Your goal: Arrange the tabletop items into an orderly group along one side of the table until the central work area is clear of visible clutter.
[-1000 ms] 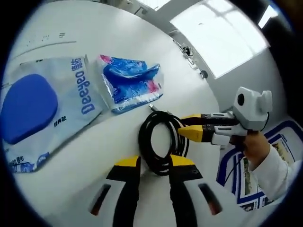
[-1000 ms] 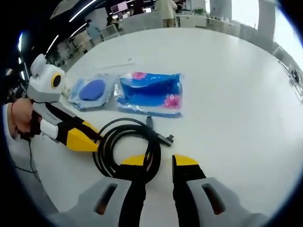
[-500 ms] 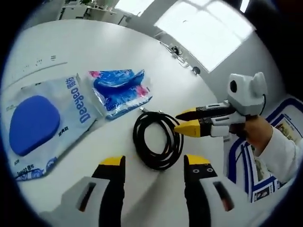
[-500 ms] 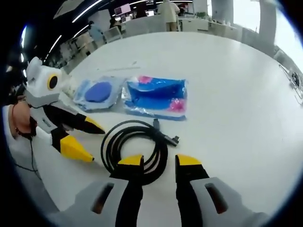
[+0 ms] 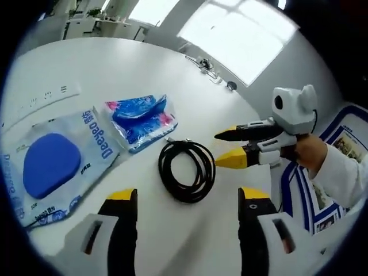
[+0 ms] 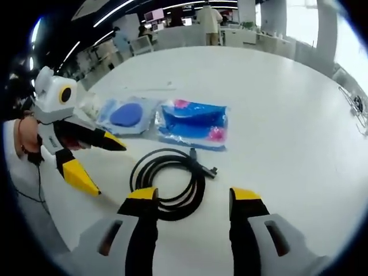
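In the left gripper view, the left tool (image 5: pixel 184 198) rises from the bottom with its two yellow-tipped jaws spread wide and holding nothing. Just beyond the gap between them lies a coiled black cable (image 5: pixel 186 171), flat on the white counter (image 5: pixel 115 75). It is a neat loop with its plug ends pointing toward the packets beyond.

The right tool (image 5: pixel 229 146) comes in from the right of that view, held in a person's hand (image 5: pixel 307 154). Its jaws are also parted and empty, with the tips just beside the coil's far edge. In the right gripper view, the right tool (image 6: pixel 192 198) stands open over the same cable (image 6: pixel 169 184), and the left tool (image 6: pixel 98 164) shows at the left, splayed and clear of the coil.

Past the cable lie two flat packets, side by side and nearly touching. One is a crinkled blue and pink pack (image 5: pixel 140 117). The other is a larger clear pouch (image 5: pixel 54 164) with a blue oval pad inside.

The three items sit close together in a loose cluster. The cable lies nearest both tools, probably because it is the piece now being placed or tidied into line with the packets. With both tools off the cable, it looks set down for now. The rest of the counter looks bare.
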A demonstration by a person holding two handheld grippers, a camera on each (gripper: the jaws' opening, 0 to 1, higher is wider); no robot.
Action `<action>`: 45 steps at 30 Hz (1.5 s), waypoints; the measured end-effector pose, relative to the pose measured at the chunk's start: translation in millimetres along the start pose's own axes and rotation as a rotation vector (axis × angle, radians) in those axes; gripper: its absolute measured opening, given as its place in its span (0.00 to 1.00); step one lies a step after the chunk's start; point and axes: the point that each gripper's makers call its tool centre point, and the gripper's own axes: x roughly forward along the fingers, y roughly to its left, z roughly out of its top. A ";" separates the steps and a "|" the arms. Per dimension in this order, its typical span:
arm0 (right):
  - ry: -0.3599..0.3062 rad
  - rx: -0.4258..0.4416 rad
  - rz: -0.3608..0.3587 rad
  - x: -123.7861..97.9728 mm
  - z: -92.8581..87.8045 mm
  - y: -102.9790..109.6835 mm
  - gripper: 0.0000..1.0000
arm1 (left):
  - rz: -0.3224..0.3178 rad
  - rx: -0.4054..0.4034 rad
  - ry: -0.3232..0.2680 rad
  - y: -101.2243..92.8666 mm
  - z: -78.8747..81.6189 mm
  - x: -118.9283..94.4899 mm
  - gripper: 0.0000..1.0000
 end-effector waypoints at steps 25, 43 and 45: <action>-0.117 -0.099 0.059 -49.0 27.0 41.3 0.84 | 0.024 0.099 -0.076 -16.1 12.0 -86.4 0.94; -0.171 -0.118 0.084 -79.2 34.2 77.8 0.89 | 0.091 0.110 -0.155 -18.9 -13.1 -180.2 0.99; -0.172 -0.124 0.084 -80.6 34.8 82.4 0.89 | 0.098 0.106 -0.157 -17.5 -16.9 -187.4 0.99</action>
